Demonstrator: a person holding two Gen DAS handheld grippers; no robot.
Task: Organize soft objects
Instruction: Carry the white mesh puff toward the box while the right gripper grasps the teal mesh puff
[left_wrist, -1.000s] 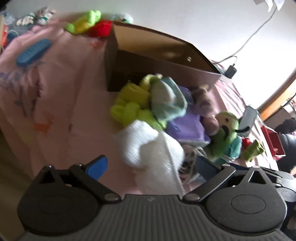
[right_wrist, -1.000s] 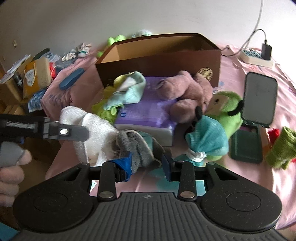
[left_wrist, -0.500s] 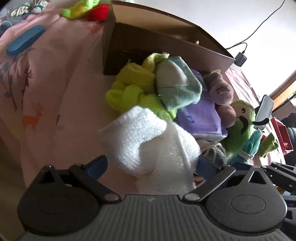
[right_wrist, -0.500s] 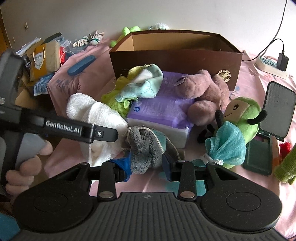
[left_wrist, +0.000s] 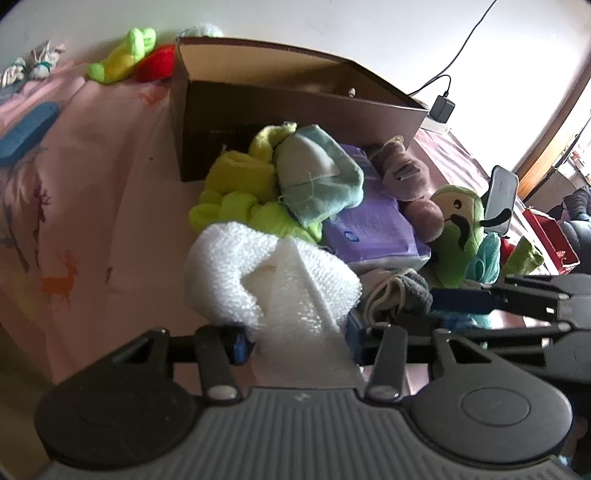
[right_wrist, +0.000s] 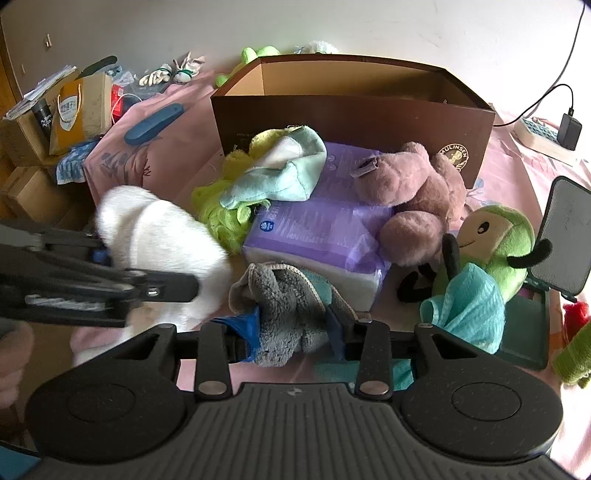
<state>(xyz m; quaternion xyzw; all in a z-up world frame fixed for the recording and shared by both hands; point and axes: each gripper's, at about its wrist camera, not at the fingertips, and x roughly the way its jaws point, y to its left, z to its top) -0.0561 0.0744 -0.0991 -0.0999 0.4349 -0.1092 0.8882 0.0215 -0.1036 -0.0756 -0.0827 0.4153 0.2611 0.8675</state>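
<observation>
The brown cardboard box (right_wrist: 354, 114) stands open-topped at the far side of the pink bedspread (left_wrist: 92, 206), and everything else lies against or around it; pressed to its front wall sit a yellow-green cloth (right_wrist: 221, 210) with a pale mint cloth (right_wrist: 284, 173) heaped on it, and beside them a purple tissue pack (right_wrist: 314, 229) with a mauve plush toy (right_wrist: 410, 195) lying across its box-side edge; a green plush with a smiling face (right_wrist: 495, 240) rests further out from the box's front right corner, a teal mesh puff (right_wrist: 469, 306) against its near side.

In front of the box, nearer than the tissue pack, lies a grey cloth (right_wrist: 284, 310); the right gripper (right_wrist: 291, 332) has this cloth between its blue pads and its jaws are opening, though the pads appear to touch the fabric on both sides; the gap is narrow.

To the left of the grey cloth, out from the box's front left corner, the white towel (left_wrist: 266, 280) stands bunched; the left gripper (left_wrist: 299, 339) is closing on its lower folds, the pads set at either side of the fabric at a middling width.

Behind the box's left end lie a lime green toy (left_wrist: 122, 55) and a red soft object (left_wrist: 155, 68); a blue case (left_wrist: 26, 129) rests well left of the box.
</observation>
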